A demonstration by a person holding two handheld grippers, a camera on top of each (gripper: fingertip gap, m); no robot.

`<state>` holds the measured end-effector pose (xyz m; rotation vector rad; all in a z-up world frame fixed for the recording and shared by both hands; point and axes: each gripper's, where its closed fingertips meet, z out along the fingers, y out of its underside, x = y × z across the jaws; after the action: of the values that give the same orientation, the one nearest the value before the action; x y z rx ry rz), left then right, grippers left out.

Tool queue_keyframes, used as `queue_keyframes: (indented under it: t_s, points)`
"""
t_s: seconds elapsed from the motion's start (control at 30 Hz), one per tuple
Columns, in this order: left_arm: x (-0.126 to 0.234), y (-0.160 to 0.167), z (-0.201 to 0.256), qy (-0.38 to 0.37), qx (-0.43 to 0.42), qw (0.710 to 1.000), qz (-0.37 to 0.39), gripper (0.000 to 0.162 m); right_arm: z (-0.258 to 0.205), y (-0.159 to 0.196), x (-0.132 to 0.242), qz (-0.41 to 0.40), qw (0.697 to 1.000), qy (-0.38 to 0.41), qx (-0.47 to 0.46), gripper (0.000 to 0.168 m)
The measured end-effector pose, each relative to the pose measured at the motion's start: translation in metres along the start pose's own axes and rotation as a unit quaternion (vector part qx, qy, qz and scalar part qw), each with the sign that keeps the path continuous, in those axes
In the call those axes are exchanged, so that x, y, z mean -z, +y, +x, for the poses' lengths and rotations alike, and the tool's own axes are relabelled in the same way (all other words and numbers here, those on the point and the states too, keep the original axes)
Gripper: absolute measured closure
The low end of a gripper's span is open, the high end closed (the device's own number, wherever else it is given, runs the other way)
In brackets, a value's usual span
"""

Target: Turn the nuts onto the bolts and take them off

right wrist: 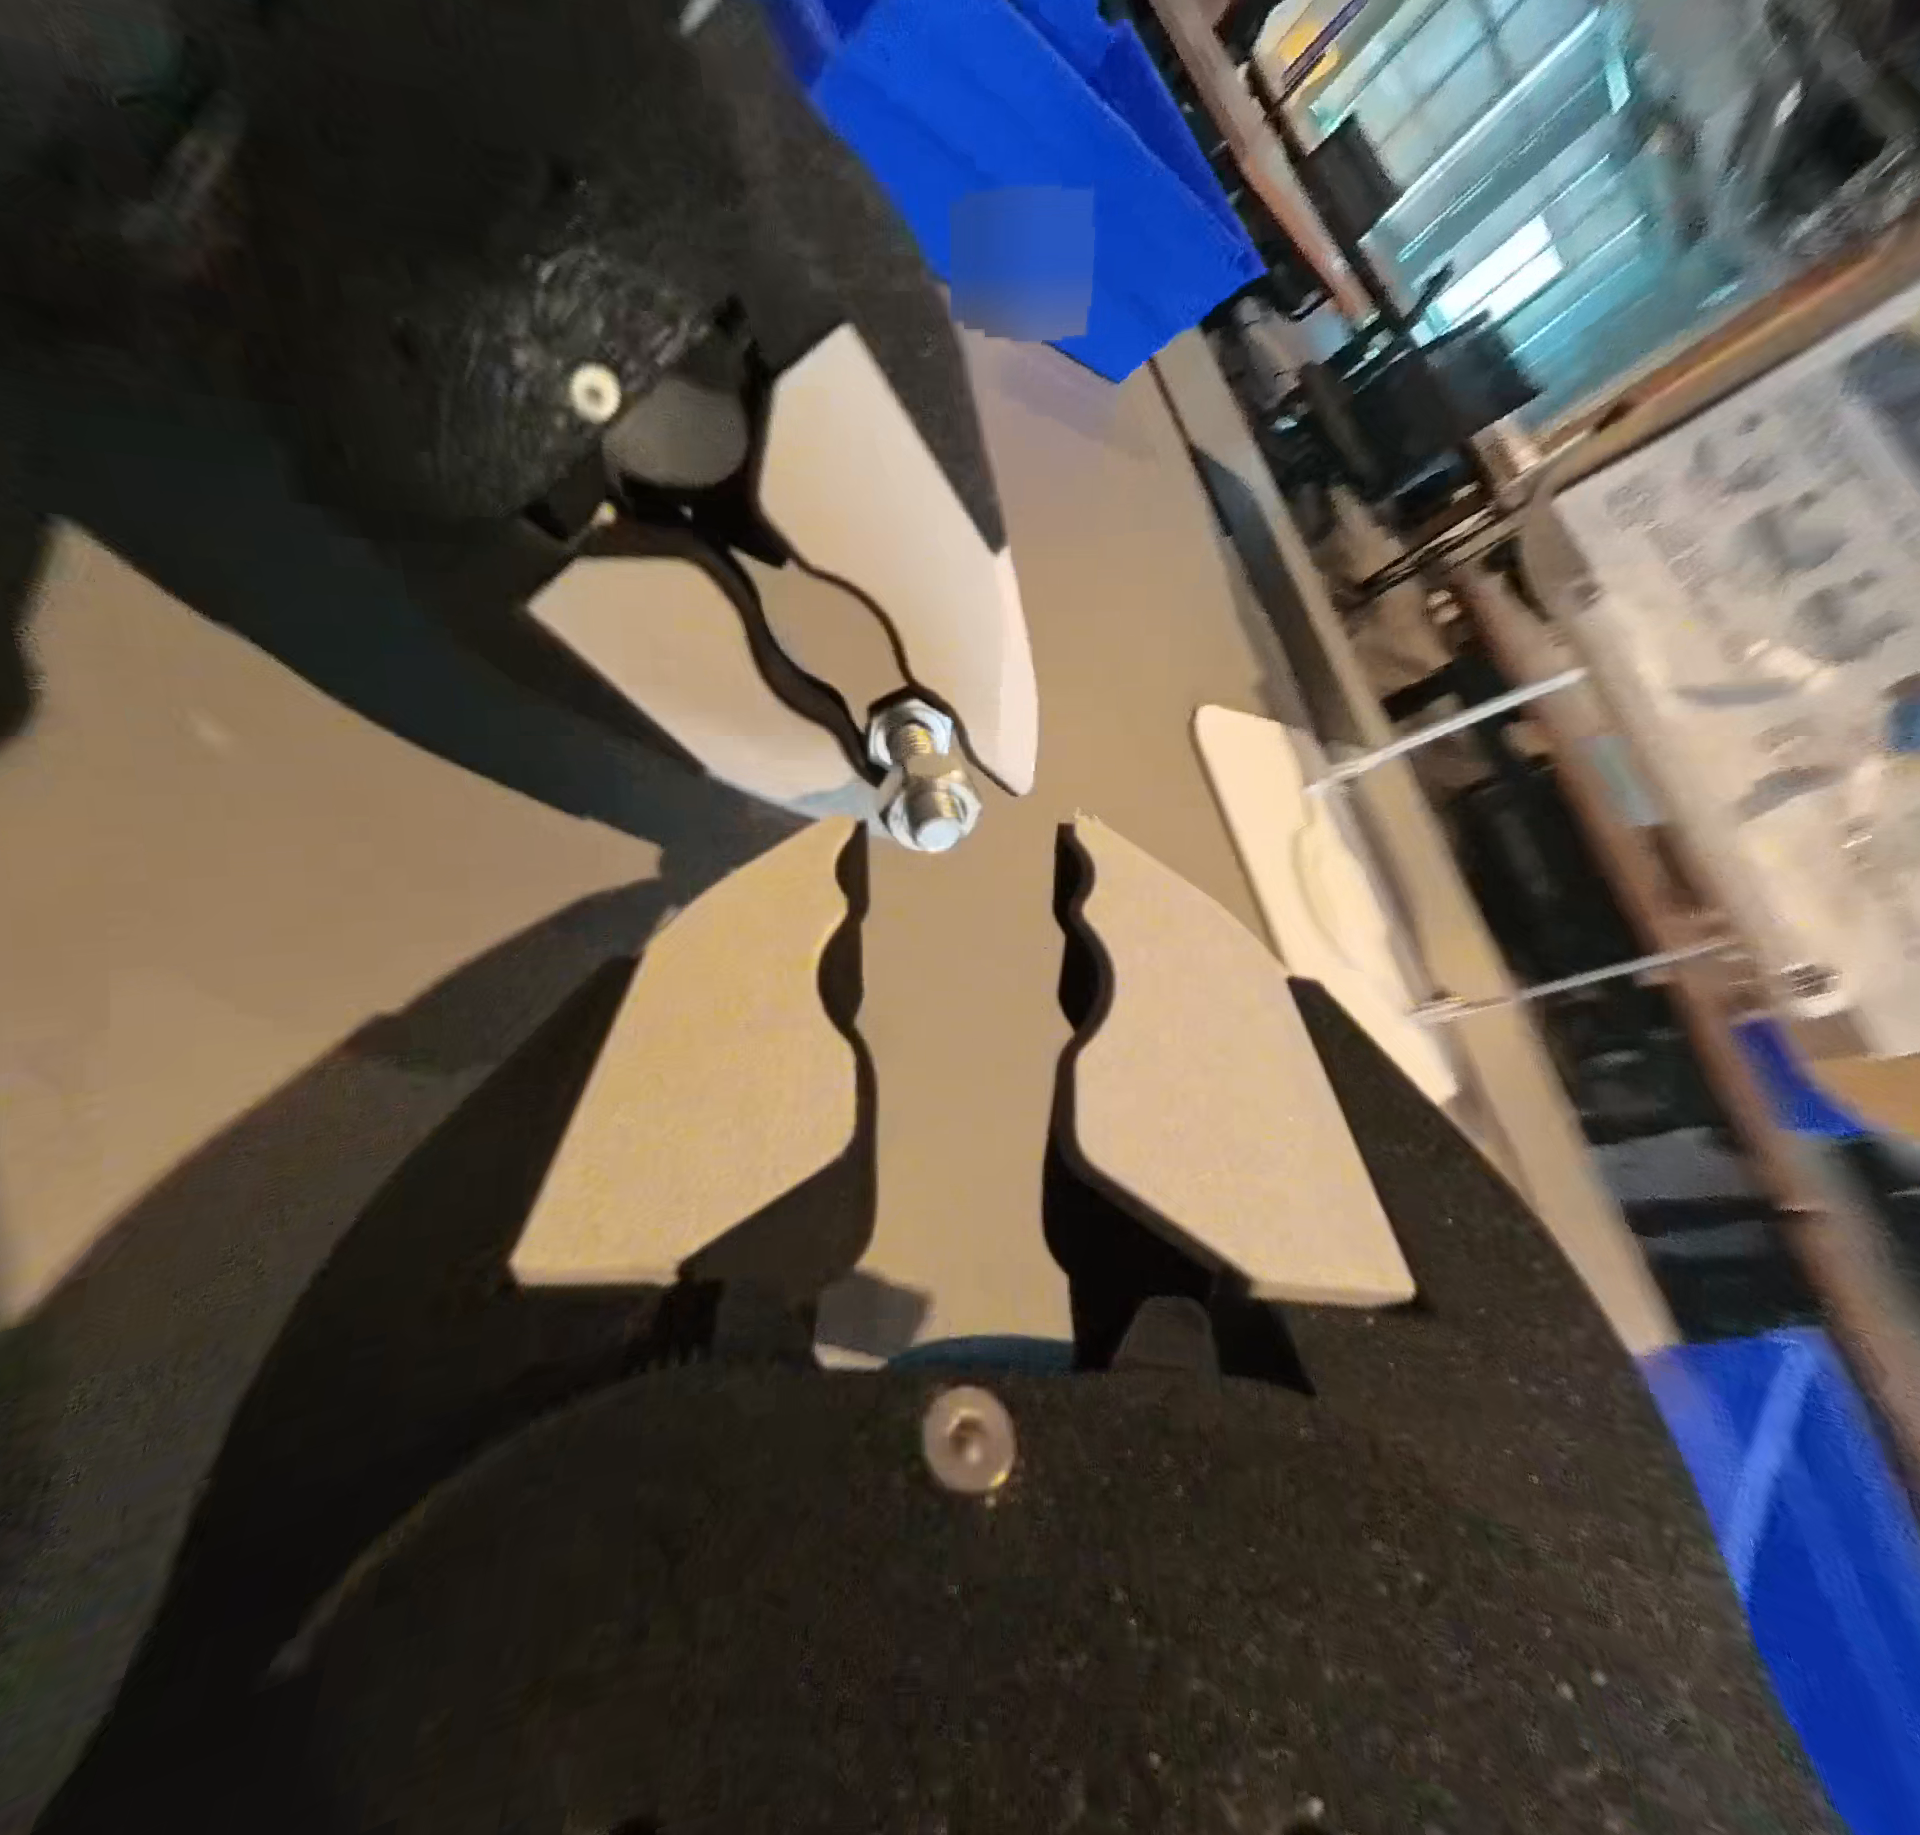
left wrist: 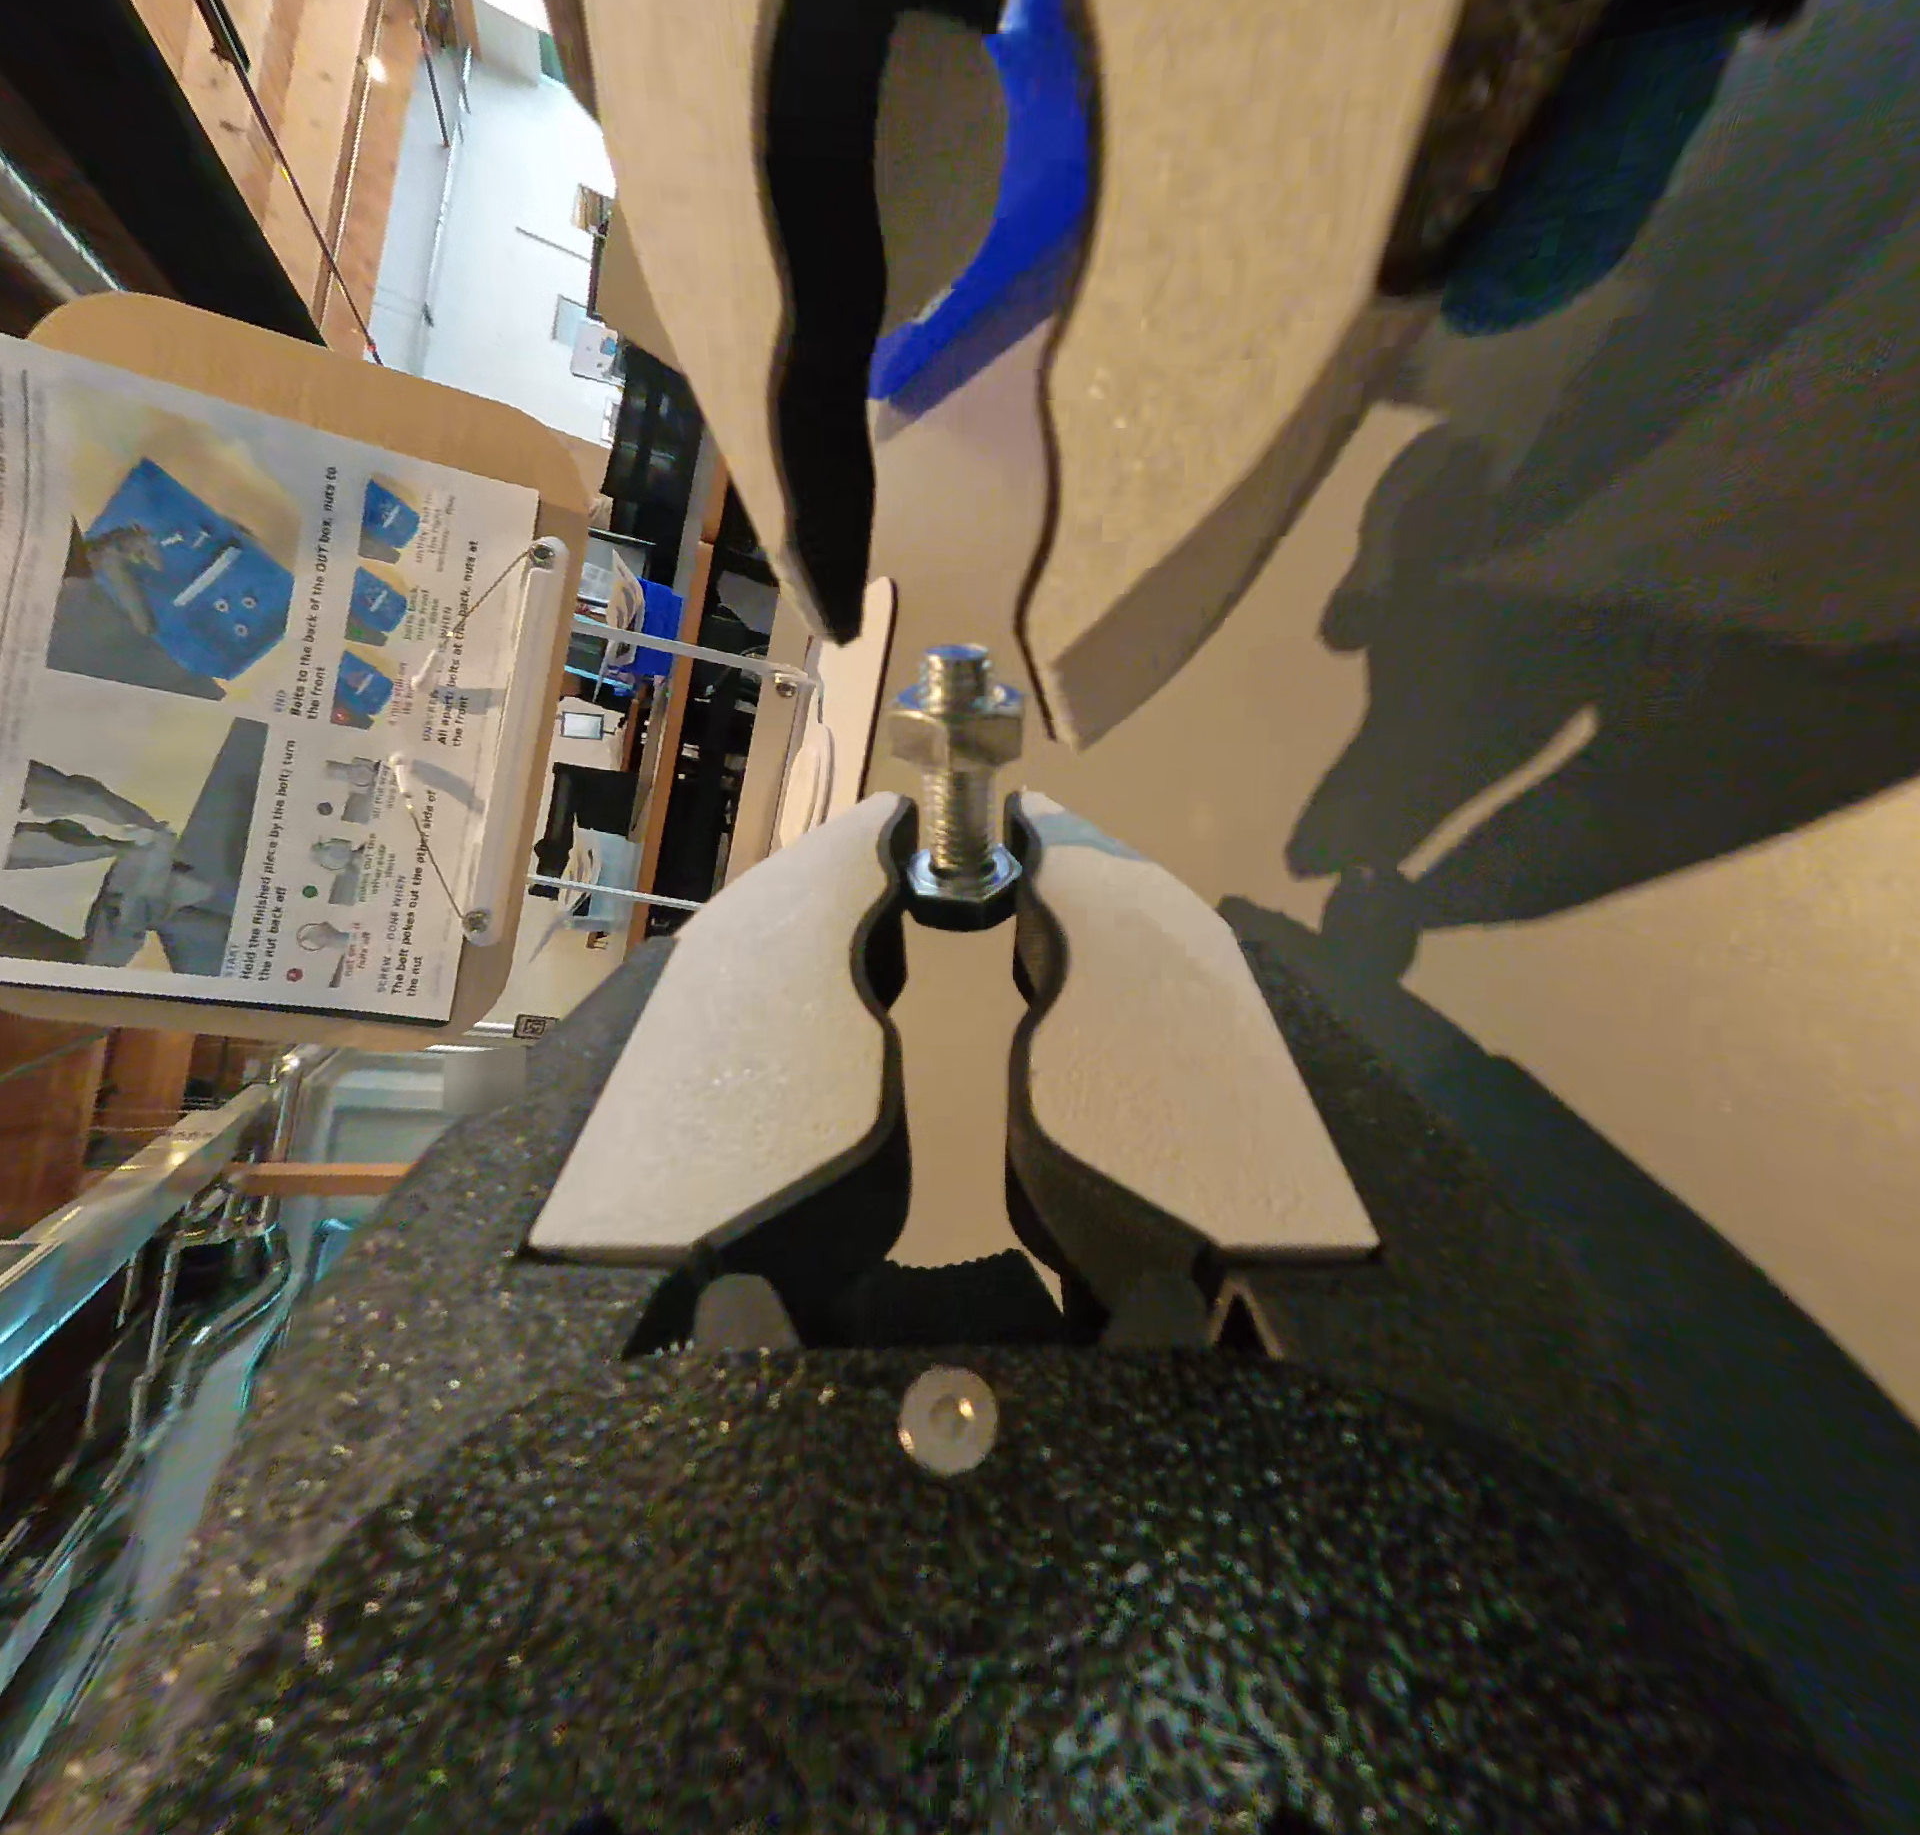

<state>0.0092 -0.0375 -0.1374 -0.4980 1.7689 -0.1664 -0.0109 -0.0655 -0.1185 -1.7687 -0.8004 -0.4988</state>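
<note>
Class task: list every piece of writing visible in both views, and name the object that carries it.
Printed sheet on the wooden board: headings and captions beside photos, wording not copied here.
Small code sticker under the board: too small to read.
Sheet in the right wrist view: blurred, unreadable.
Bolt and nut: no markings visible.

instruction sheet [left wrist: 239, 684], blue bins [right wrist: 1018, 154], tabletop [right wrist: 208, 850]

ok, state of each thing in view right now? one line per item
Left gripper: shut on the silver threaded bolt, gripping its head end.
Right gripper: open, tips beside the nut, not gripping it.
Silver threaded bolt: held off the table, thread end poking past the nut.
Silver hex nut: threaded on near the bolt's free end.
Blue plastic bin: contents not visible.
</note>
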Motion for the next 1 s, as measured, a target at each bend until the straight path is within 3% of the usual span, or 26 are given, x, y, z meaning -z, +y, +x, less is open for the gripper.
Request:
queue_keyframes:
  t_s: [0.2, 0.27, 0.37, 0.47, 0.53, 0.63, 0.7, 0.8, 0.9, 1.0]
  points:
    - [0.0, -0.003, 0.005, 0.009, -0.012, 1.0, 0.006, 0.146, -0.007, 0.003, -0.004, -0.024, 0.989, 0.042, 0.136, 0.139]
    - [0.0, -0.004, 0.006, 0.009, -0.019, 1.0, 0.005, 0.146, -0.009, 0.002, -0.004, -0.026, 0.986, 0.046, 0.158, 0.15]
    - [0.0, -0.002, 0.006, 0.004, -0.032, 0.999, -0.004, 0.146, -0.01, 0.004, -0.006, -0.037, 0.987, 0.042, 0.148, 0.15]
    - [-0.001, 0.001, 0.004, -0.009, -0.049, 0.999, -0.019, 0.146, -0.011, 0.006, -0.008, -0.054, 0.997, 0.01, 0.048, 0.15]
    - [-0.001, 0.004, 0.002, -0.016, -0.055, 0.998, -0.027, 0.146, -0.012, 0.005, -0.01, -0.062, 0.994, -0.03, -0.087, 0.15]
    - [0.0, 0.002, 0.0, -0.016, -0.037, 0.999, -0.017, 0.146, -0.012, -0.004, -0.007, -0.023, 0.953, -0.101, -0.284, 0.149]
    - [0.0, 0.001, 0.001, -0.01, -0.029, 0.999, -0.013, 0.146, -0.007, -0.014, -0.001, 0.034, 0.932, -0.132, -0.336, 0.144]
    - [0.0, 0.002, 0.001, -0.008, -0.021, 1.0, -0.013, 0.146, 0.004, -0.01, 0.007, 0.051, 0.954, -0.106, -0.276, 0.133]
    - [0.0, 0.002, 0.001, -0.004, -0.012, 1.0, -0.01, 0.146, 0.007, -0.002, 0.01, 0.03, 0.988, -0.053, -0.139, 0.132]
    - [-0.001, 0.0, 0.003, 0.003, -0.009, 1.0, -0.004, 0.146, 0.004, 0.003, 0.008, 0.004, 1.0, -0.007, -0.009, 0.133]
